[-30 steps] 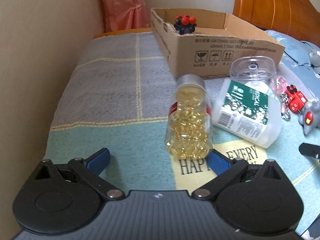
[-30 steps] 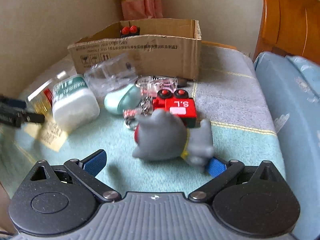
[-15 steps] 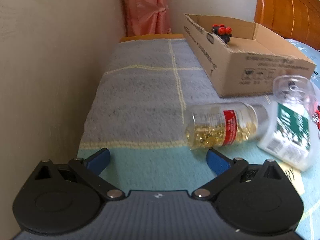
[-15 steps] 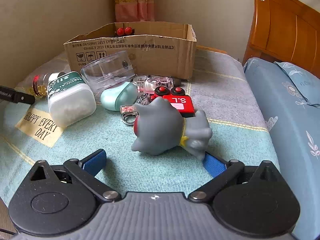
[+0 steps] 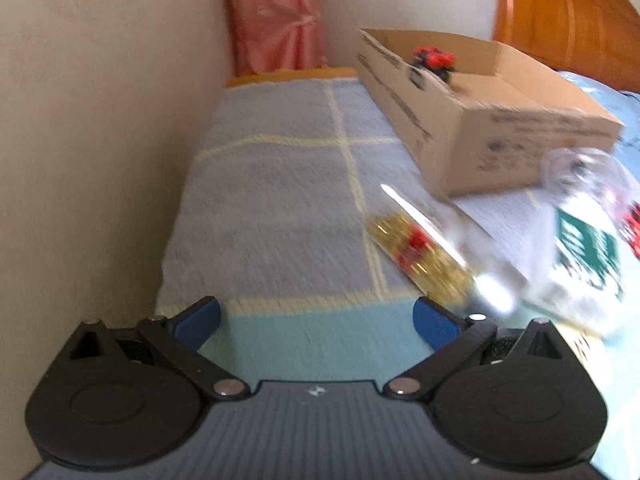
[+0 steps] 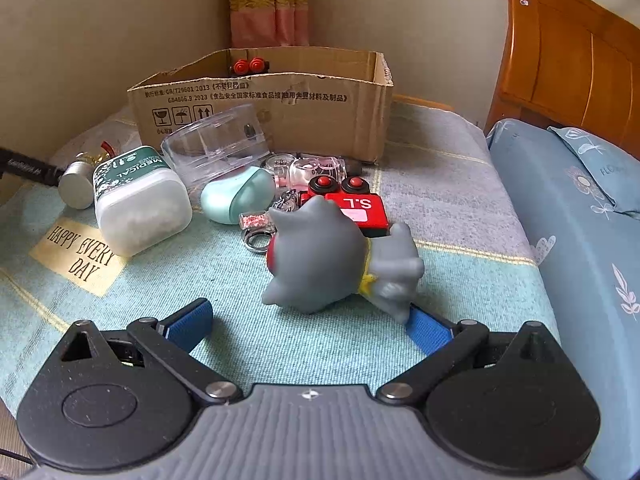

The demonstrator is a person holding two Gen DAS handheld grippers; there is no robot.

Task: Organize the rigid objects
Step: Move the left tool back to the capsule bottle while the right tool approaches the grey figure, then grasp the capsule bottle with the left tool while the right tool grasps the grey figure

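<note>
Cardboard box [image 6: 276,108], upper centre, stands mouth-up as the likely collection bin (one red-knobbed toy [image 6: 249,66] inside). Grey cat figure [image 6: 340,260], mid-frame, lies toppled just ahead of right gripper [image 6: 308,322], jaws wide, empty. Capsule bottle [image 5: 424,256], right of frame, lies sideways (blurred); left gripper [image 5: 318,322] wide, empty.

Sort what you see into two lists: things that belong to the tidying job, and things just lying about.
Job:
cardboard box
capsule bottle
white jar
clear case
grey toy
red toy truck
left gripper
right gripper

Lying about:
curtain
headboard
pillow
blanket
</note>
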